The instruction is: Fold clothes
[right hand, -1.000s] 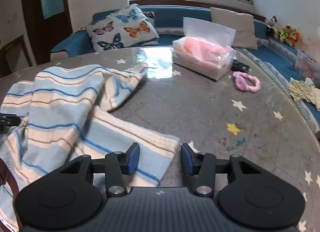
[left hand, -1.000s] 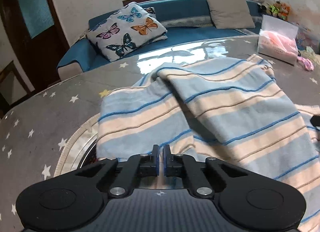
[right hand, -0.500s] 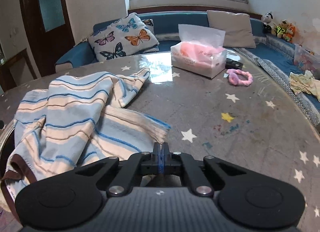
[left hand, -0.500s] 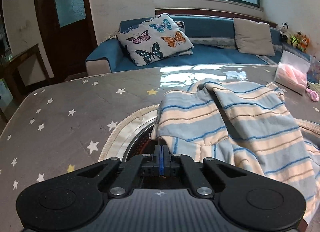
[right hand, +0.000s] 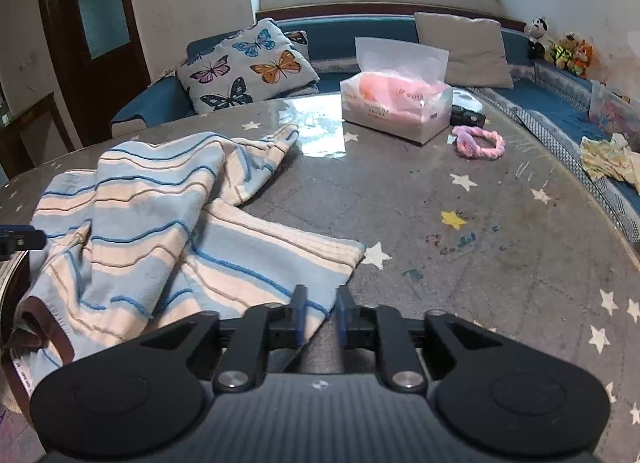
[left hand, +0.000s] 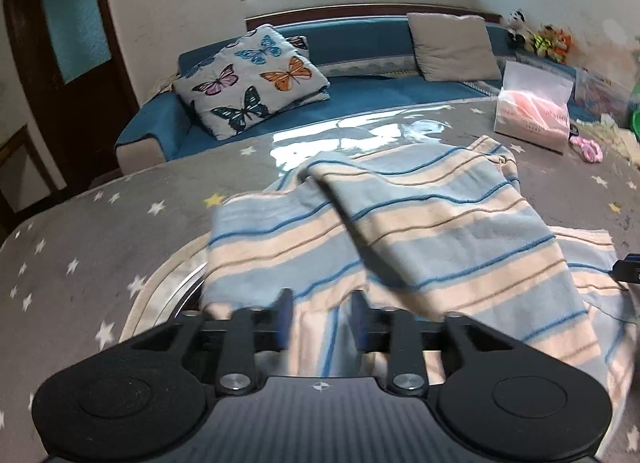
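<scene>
A blue and cream striped garment [left hand: 420, 239] lies crumpled on the grey star-patterned table [left hand: 100, 231]; it also shows in the right wrist view [right hand: 152, 231]. My left gripper [left hand: 320, 321] is open, its jaws either side of the garment's near hem. My right gripper [right hand: 319, 319] is open a little, at the garment's near right corner, with cloth lying between the jaws. The other gripper's tip shows at the right edge of the left view [left hand: 628, 271] and the left edge of the right view [right hand: 20, 241].
A tissue pack [right hand: 396, 109] and a pink hair tie [right hand: 478, 141] lie at the far right of the table. A round metal-rimmed plate [left hand: 168, 287] lies under the garment's left side. A blue sofa [left hand: 360, 103] with a butterfly cushion stands behind.
Both grippers were shut half a second ago and are now open. The garment has dropped and spread flatter on the table.
</scene>
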`<state>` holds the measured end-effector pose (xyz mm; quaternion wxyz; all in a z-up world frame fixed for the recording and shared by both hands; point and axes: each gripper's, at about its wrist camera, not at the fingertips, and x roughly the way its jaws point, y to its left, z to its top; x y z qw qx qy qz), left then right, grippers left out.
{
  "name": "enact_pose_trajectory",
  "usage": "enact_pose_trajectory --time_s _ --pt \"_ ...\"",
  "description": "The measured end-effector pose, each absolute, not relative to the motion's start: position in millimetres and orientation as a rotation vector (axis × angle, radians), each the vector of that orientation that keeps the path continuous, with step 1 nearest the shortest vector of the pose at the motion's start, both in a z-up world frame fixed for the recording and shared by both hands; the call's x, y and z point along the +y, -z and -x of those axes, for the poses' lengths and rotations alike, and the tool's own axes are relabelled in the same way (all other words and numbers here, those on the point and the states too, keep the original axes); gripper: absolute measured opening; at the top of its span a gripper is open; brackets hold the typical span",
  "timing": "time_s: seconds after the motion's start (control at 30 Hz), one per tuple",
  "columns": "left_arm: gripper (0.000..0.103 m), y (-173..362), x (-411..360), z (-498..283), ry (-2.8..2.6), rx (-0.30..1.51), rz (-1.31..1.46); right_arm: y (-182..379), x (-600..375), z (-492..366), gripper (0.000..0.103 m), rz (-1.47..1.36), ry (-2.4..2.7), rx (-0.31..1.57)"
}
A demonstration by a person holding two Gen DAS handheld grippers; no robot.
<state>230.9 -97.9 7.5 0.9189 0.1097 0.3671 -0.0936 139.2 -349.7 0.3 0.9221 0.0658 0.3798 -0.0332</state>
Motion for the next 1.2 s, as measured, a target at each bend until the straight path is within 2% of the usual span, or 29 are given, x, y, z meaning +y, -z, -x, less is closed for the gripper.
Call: enact_pose_trajectory --time_s 0.17,0.23,0.27,0.3,0.33,0.37,0.4,0.43,0.47,0.53,0.83,1.2 --pt "0.042 6.4 -111.9 -252.6 0.202 0.795 -0.251 6.1 -351.2 -147.3 0.026 -0.148 0.054 0.788" --pt "0.041 12.0 -112.8 -256.2 0.208 0.808 -0.258 7.3 -349.5 -151.2 0.03 -0.143 0.05 0.785" --pt "0.036 14.9 -112.8 -258.1 0.21 0.82 -0.258 7.4 -348.5 -152.8 0.031 -0.14 0.047 0.783" --pt "0.025 17.1 -112.7 -258.7 0.208 0.827 -0.26 7.6 -347.1 -154.7 0.031 -0.135 0.045 0.783" --pt "0.021 18.8 -112.1 -259.0 0.211 0.831 -0.262 8.0 -345.8 -156.3 0.032 -0.13 0.043 0.783" --pt "0.013 19.5 -111.2 -258.5 0.224 0.83 -0.256 8.7 -344.2 -157.3 0.031 -0.122 0.041 0.785" --pt "0.01 19.0 -110.4 -257.0 0.222 0.827 -0.253 8.9 -342.2 -157.8 0.026 -0.108 0.042 0.785" --pt "0.008 17.5 -109.3 -255.5 0.218 0.822 -0.249 9.0 -340.9 -158.0 0.014 -0.099 0.043 0.785" --pt "0.006 14.8 -106.9 -253.6 0.213 0.815 -0.236 8.4 -340.5 -157.4 0.008 -0.102 0.035 0.786" --pt "0.005 7.2 -100.0 -249.1 0.204 0.796 -0.203 7.6 -341.9 -154.9 0.005 -0.126 0.025 0.786" --pt "0.004 -28.5 -39.7 -214.4 0.091 0.717 -0.094 -9.7 -347.8 -121.6 0.004 -0.142 0.045 0.74" --pt "0.004 -58.8 49.2 -124.9 -0.017 0.674 0.051 -41.2 -355.4 -41.6 0.004 -0.123 0.036 0.719"
